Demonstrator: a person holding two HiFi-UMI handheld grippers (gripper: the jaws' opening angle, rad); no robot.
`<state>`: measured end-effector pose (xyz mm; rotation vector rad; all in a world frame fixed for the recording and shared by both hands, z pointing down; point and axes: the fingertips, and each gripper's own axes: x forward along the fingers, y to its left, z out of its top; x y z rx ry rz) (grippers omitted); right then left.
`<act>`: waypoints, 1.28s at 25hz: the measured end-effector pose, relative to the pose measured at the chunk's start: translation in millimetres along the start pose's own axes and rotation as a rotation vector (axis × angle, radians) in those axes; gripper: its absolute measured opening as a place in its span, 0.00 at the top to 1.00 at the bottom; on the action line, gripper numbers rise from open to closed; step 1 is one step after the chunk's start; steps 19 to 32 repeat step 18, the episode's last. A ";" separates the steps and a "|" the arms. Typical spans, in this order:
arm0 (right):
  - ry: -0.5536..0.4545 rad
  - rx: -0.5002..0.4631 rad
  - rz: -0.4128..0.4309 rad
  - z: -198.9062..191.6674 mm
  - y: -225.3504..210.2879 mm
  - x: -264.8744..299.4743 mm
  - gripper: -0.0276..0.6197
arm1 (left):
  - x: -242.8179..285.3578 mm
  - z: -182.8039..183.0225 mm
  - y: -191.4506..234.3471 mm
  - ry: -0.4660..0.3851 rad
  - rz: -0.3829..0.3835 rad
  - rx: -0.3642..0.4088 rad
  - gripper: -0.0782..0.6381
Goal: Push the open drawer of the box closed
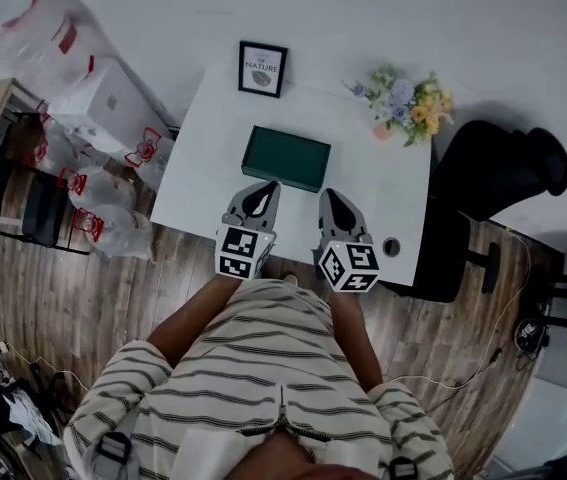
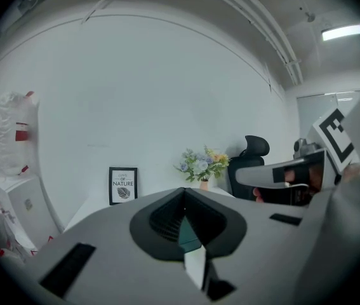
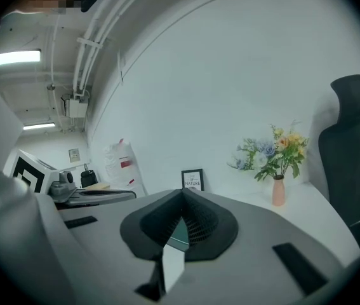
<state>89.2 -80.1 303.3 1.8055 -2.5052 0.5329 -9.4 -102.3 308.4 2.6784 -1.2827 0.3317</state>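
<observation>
Grey left tongs (image 1: 269,186) and right tongs (image 1: 328,196) both pinched together, empty, tips near the dark green box (image 1: 286,158) mid white table (image 1: 203,183), framed print (image 1: 262,68) behind reading "OF NATURE", flower vase (image 1: 408,105) at the corner, wooden floor (image 1: 63,288), white wall (image 2: 135,94).

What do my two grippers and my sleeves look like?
The left gripper and right gripper have grey bodies tapering to black ribbed jaws. Each carries a white cube with black square markers. The person wears a white shirt with thin dark stripes, sleeves included.
</observation>
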 end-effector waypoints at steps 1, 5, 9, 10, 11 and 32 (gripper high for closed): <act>-0.007 -0.004 -0.002 2.2 -0.6 0.3 0.96 | -0.1 1.5 1.2 -0.004 0.000 -0.002 0.89; -0.023 -0.013 -0.003 8.6 -3.6 2.7 0.96 | 1.4 8.3 6.1 -0.025 0.003 -0.004 0.89; -0.028 -0.027 0.003 12.6 -4.8 3.8 0.96 | 3.0 12.2 5.3 -0.034 0.004 0.001 0.89; -0.029 -0.031 0.006 12.9 -4.3 4.3 0.96 | 3.1 12.3 5.3 -0.034 0.004 0.001 0.89; -0.029 -0.033 0.008 13.1 -3.9 5.0 0.96 | 3.3 12.3 5.5 -0.035 0.005 -0.001 0.89; -0.040 -0.040 0.011 18.0 -2.3 8.9 0.96 | 3.7 15.3 4.4 -0.049 0.006 0.018 0.89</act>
